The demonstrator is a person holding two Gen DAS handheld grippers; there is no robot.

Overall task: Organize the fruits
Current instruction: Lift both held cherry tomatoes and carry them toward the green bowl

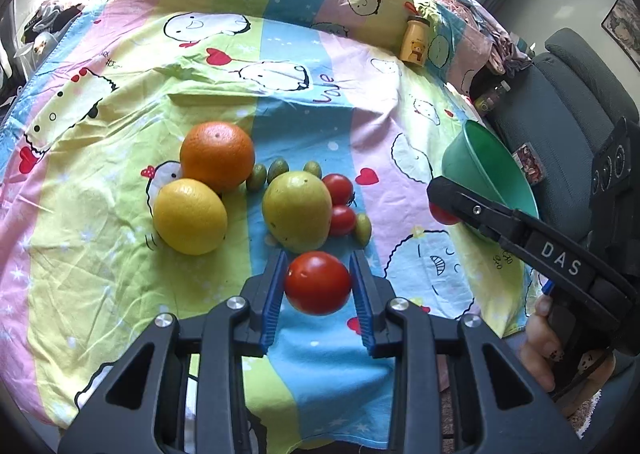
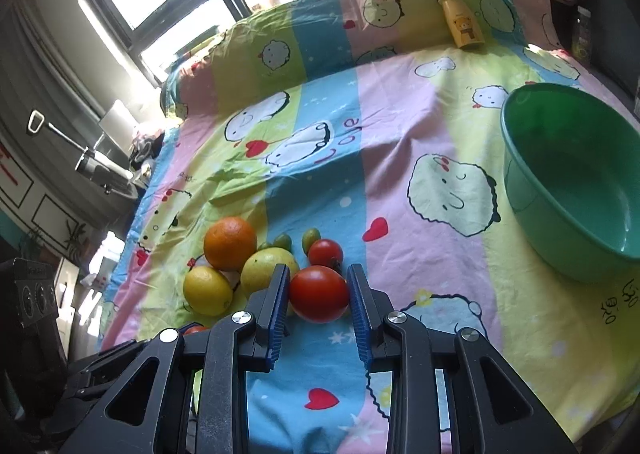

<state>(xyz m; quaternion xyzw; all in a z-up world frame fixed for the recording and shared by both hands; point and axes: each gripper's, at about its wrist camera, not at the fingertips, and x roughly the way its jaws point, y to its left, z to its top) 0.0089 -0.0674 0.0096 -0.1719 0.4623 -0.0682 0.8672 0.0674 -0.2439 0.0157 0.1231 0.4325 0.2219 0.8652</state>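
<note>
left tool (image 1: 319, 266) is clamped on a large red tomato (image 1: 318, 283), blue pads (image 1: 275, 294) pressed to both its sides, just in front of the fruit pile. right tool (image 2: 318, 274) grips a second red tomato (image 2: 319, 294) the same way; from the left wrist view that one is mostly hidden behind a black finger, and the same finger covers part of the green bowl (image 1: 476, 158), which is near the sheet's right edge.

on the cartoon sheet (image 1: 120, 254) lie one orange (image 1: 217, 156), one yellow citrus (image 1: 190, 217), one big yellow-green fruit (image 1: 297, 210), two small tomatoes (image 1: 338, 188) and four small green fruits (image 1: 363, 229); the right wrist view hides some of these.

the sheet reads "love", the right tool's arm "das". a yellow bottle (image 1: 416, 40) shows a bear; its text is unreadable.
</note>
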